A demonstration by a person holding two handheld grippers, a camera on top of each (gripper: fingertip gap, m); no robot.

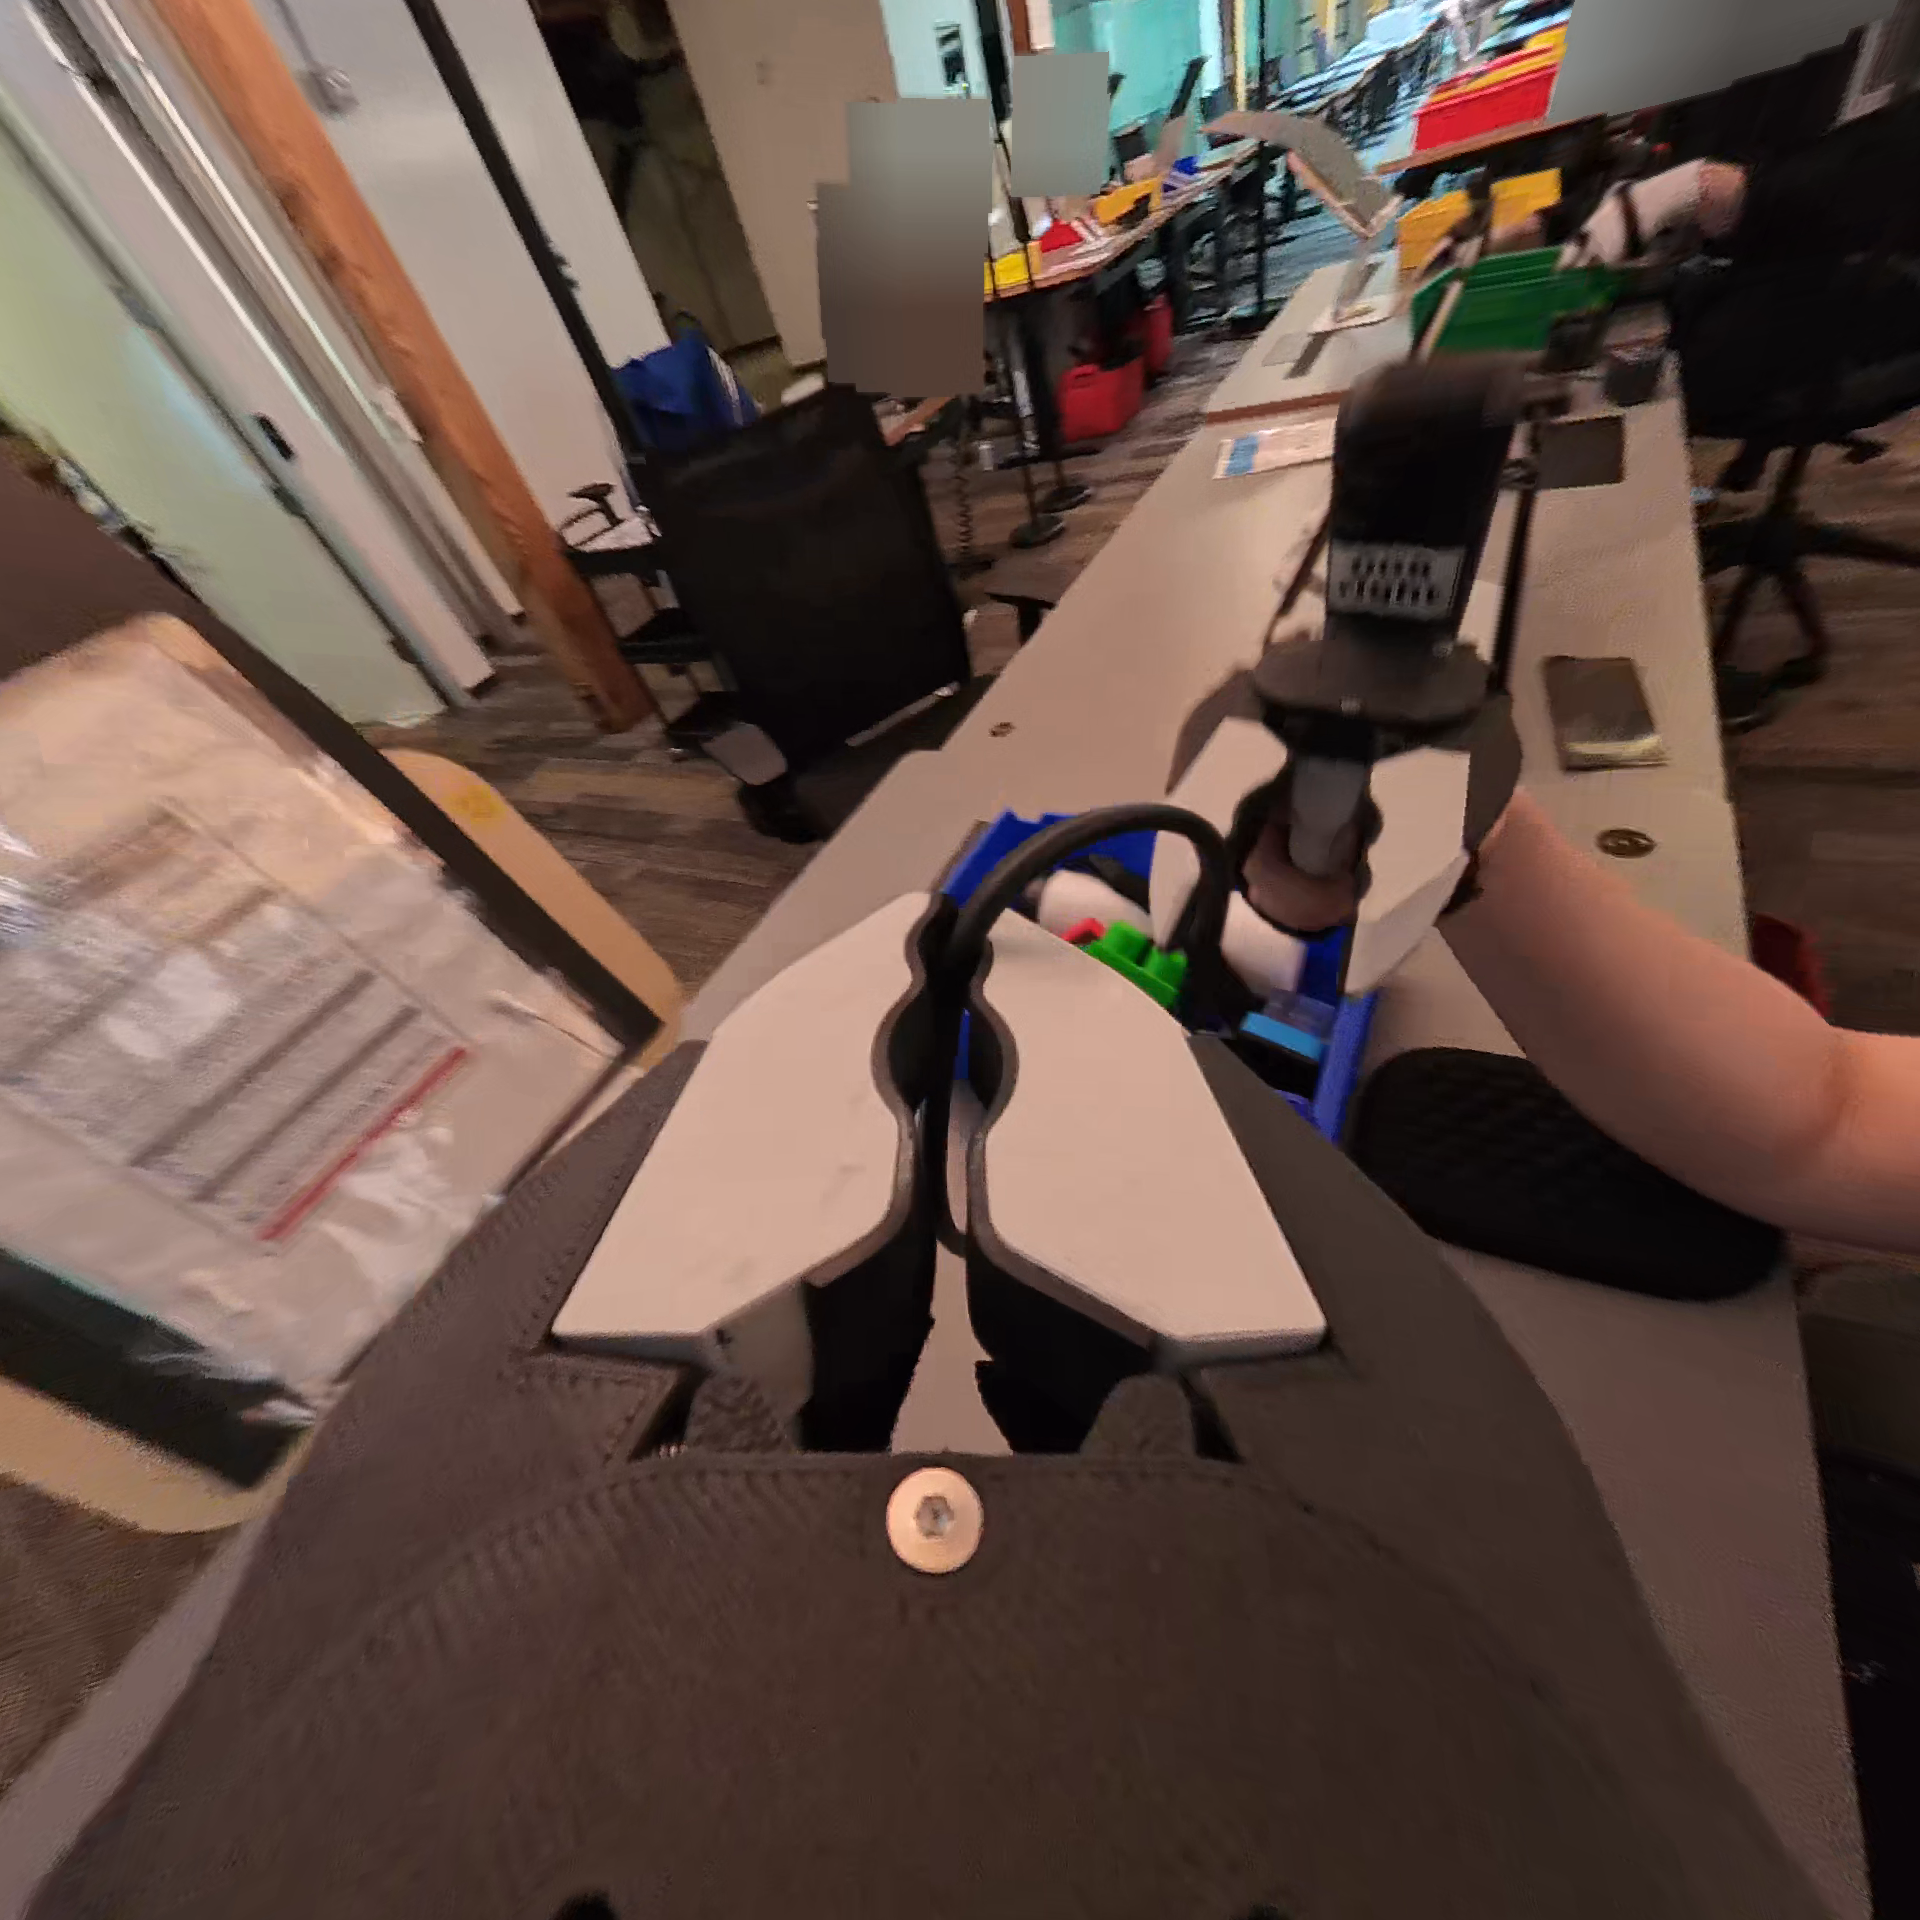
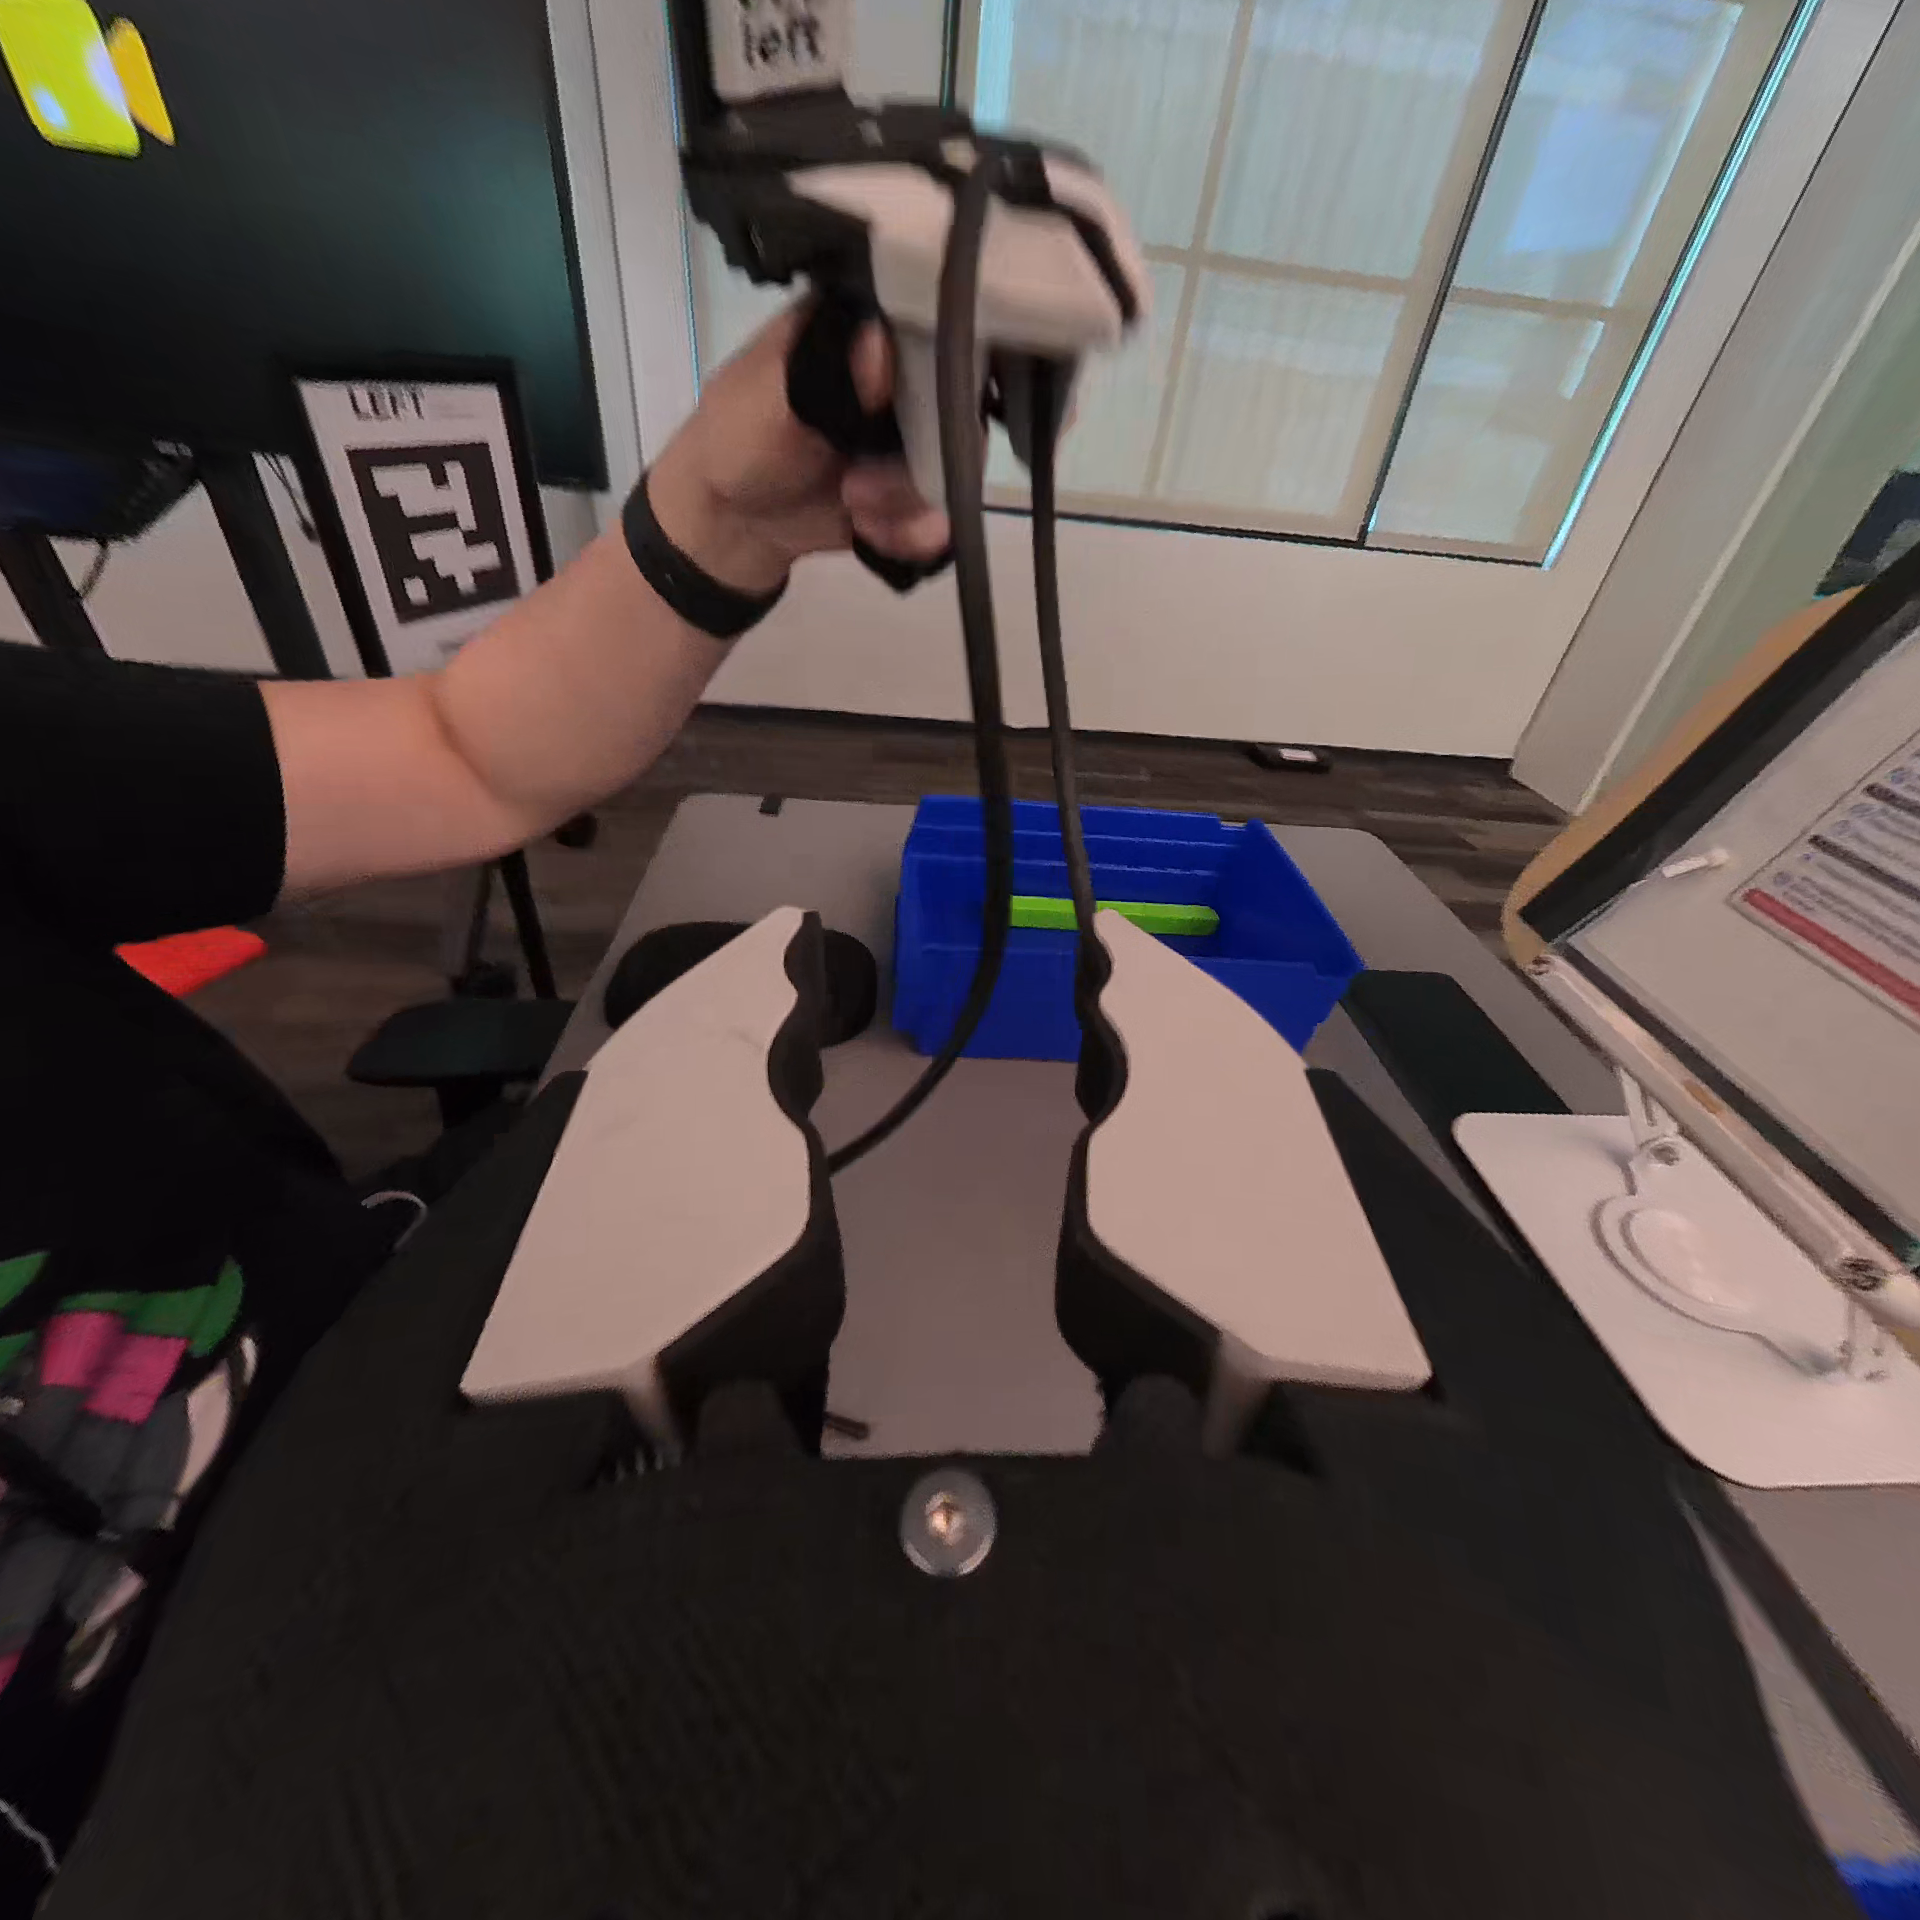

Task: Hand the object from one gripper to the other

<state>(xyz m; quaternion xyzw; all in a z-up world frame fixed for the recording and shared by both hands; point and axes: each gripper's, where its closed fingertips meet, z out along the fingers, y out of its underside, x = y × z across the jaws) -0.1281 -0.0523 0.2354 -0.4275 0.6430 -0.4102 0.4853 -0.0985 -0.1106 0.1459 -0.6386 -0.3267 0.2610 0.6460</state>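
Note:
My left gripper [image 1: 948, 925] is shut on a black cable [image 1: 1101, 821], which loops out from its fingertips and drops to the right. In the right wrist view the left gripper [image 2: 987, 312] is held high, with two strands of the cable [image 2: 971, 623] hanging down from it. My right gripper [image 2: 951, 956] is open below it. One strand runs down between its fingers and the other lies against the inner tip of its right finger. In the left wrist view the right gripper [image 1: 1273, 951] is open, just beyond the cable loop.
A blue bin [image 2: 1122, 935] holding a green piece sits on the grey table [image 2: 935, 1247] behind the grippers; it also shows in the left wrist view [image 1: 1340, 1039] with several small items. A framed board on a white stand [image 2: 1662, 1299] stands at right. A black pad [image 1: 1558, 1174] and a phone [image 1: 1600, 712] lie on the table. Left tips to right tips: about 11 centimetres.

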